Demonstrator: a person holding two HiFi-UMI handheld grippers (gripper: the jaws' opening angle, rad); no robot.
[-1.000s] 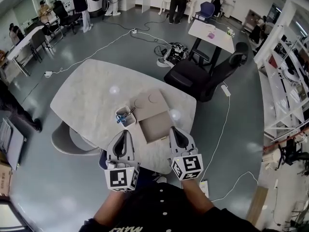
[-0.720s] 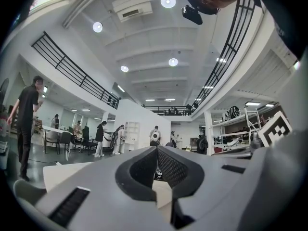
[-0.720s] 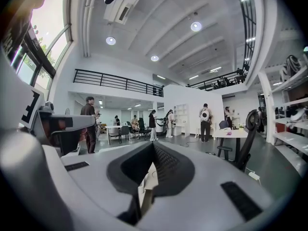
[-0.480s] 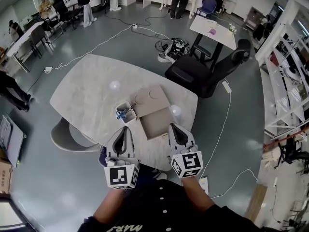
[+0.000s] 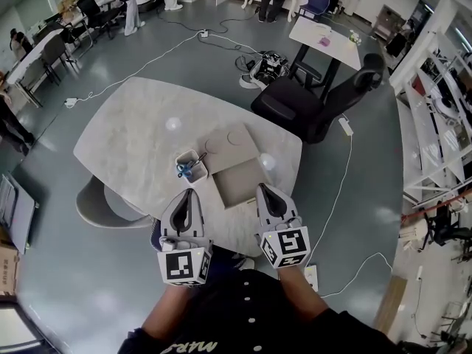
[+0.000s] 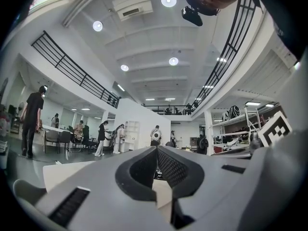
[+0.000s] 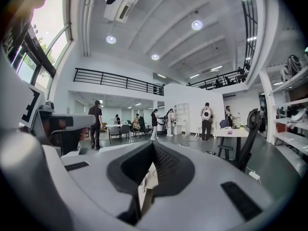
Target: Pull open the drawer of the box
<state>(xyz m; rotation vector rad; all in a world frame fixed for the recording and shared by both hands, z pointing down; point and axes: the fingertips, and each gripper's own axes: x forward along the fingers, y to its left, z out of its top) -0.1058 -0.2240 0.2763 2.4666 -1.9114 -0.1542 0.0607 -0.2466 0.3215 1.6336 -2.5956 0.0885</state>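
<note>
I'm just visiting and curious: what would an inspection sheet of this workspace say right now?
Surface: pale rounded table.
Job's things: tan box near the front edge; a flat tan section juts toward the person; drawer state unclear.
Clutter: small white tub with blue-handled items, left of the box.
Grippers: left gripper and right gripper both shut, empty, either side of the box's near end.
Cables: white cables across the floor; power strip.
Surroundings: black office chair, shelving, people far off.

Both arms reach forward side by side; the grey left hand-held gripper [image 5: 189, 198] and right hand-held gripper [image 5: 265, 192] point level, jaws closed, empty.
</note>
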